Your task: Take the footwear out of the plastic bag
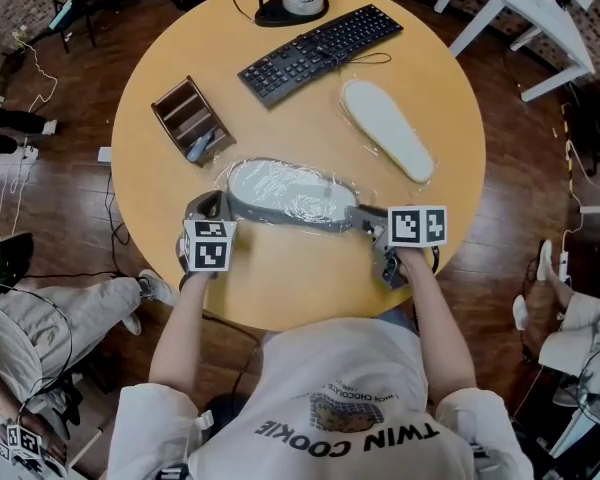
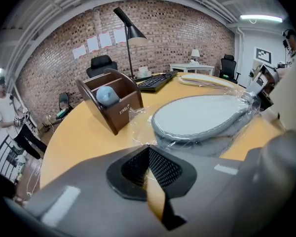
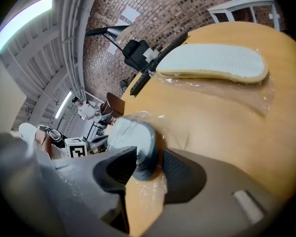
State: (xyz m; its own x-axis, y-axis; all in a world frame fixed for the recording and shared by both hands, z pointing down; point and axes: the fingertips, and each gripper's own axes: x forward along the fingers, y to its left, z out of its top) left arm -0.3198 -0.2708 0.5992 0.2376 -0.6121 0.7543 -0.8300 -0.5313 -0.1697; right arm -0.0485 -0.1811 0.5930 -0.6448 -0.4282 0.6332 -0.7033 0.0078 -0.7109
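A grey slipper (image 1: 280, 196) lies sole up inside a clear plastic bag (image 1: 332, 184) at the middle of the round table (image 1: 280, 293). My left gripper (image 1: 206, 210) is at the bag's left end. In the left gripper view, that gripper (image 2: 148, 149) is shut on the bag's film (image 2: 138, 127), with the slipper (image 2: 202, 117) just beyond. My right gripper (image 1: 366, 220) is at the slipper's right end. In the right gripper view the slipper's wrapped end (image 3: 130, 139) sits between the open jaws of my right gripper (image 3: 148, 167), with a small gap at the right pad. A second slipper (image 1: 388, 128) lies sole up on plastic farther right.
A black keyboard (image 1: 320, 50) and a lamp base (image 1: 292, 3) stand at the table's far side. A brown desk organizer (image 1: 187, 118) stands at the left. A white table (image 1: 525, 8) stands off to the far right, and cables and people's legs surround the table.
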